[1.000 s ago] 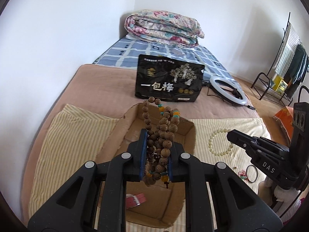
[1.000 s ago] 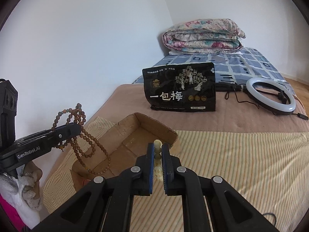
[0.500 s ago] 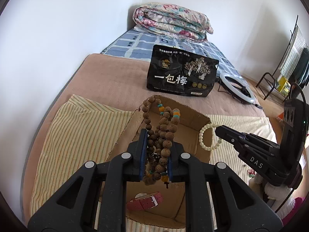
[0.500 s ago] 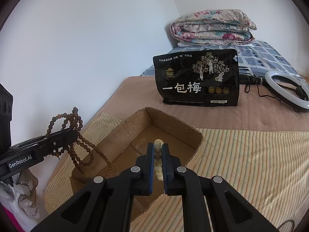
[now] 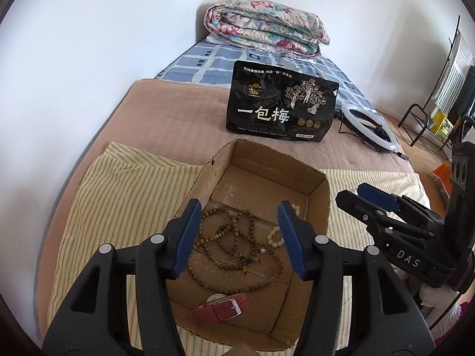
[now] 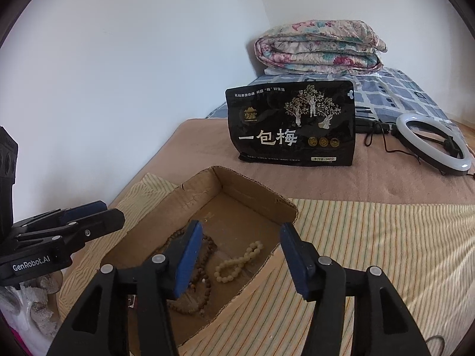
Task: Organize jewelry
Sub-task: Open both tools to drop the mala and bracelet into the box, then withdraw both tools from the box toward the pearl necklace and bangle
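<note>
Both grippers, left gripper [image 5: 237,237] and right gripper [image 6: 237,255], are being held apart and empty over the cardboard box [image 5: 319,184], jaws just opened. Clean lifting clear is being advised, avoiding snags. Brown bead strand [image 5: 234,252] is lying coiled mid-box; pale bracelet [image 6: 239,262] is resting toward the box's right wall.

The cardboard box [image 5: 319,195] is sitting on the striped cloth [image 5: 124,192], holding the long bead string [image 5: 234,255], the small bracelet [image 6: 237,262] beside it and the watch [image 5: 221,310] nearest, with the bag [image 5: 280,102] standing behind.
</note>
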The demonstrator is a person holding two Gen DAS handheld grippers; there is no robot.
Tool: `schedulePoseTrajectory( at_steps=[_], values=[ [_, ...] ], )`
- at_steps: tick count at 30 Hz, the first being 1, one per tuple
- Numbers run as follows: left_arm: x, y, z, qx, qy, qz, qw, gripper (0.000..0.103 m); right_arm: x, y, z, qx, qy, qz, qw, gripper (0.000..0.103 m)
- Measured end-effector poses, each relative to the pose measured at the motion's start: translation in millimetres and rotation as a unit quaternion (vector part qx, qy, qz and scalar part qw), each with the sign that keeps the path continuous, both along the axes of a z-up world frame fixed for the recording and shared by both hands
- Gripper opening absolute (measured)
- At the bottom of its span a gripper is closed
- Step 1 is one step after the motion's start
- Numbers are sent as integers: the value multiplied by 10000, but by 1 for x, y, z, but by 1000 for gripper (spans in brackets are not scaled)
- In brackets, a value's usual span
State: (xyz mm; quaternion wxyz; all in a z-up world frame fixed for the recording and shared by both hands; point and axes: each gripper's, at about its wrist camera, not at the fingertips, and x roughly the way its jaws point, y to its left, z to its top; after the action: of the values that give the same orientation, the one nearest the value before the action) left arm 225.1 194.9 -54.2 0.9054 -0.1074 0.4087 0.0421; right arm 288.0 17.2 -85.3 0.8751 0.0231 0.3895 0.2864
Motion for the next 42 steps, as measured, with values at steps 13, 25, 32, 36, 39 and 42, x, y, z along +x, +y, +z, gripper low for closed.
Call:
schedulePoseTrajectory(
  at_steps=[13, 25, 32, 36, 39, 42],
  values=[
    [-15, -15, 16, -113, -208, -34, 9997, 55, -26, -28, 24, -195, -285, -87, 9994, 78],
    [-30, -72, 27, -292, -316, -701, 9966, 55, -49, -111, 45, -488, -466, -550, 9962, 89],
    [-32, -112, 17, -353, -119, -1097, 9933, 55, -62, -175, 51, -508, -419, -992, 9929, 89],
    [-35, -136, 8, -480, 39, -1310, 9902, 55, -69, -210, 45, -599, -326, -1249, 9898, 89],
    [-37, -155, -2, -469, 161, -1485, 9877, 55, -73, -233, 36, -640, -193, -1404, 9878, 89],
    [-41, -173, -13, -433, 299, -1675, 9845, 57, -77, -249, 26, -747, -90, -1478, 9862, 89]
  ],
)
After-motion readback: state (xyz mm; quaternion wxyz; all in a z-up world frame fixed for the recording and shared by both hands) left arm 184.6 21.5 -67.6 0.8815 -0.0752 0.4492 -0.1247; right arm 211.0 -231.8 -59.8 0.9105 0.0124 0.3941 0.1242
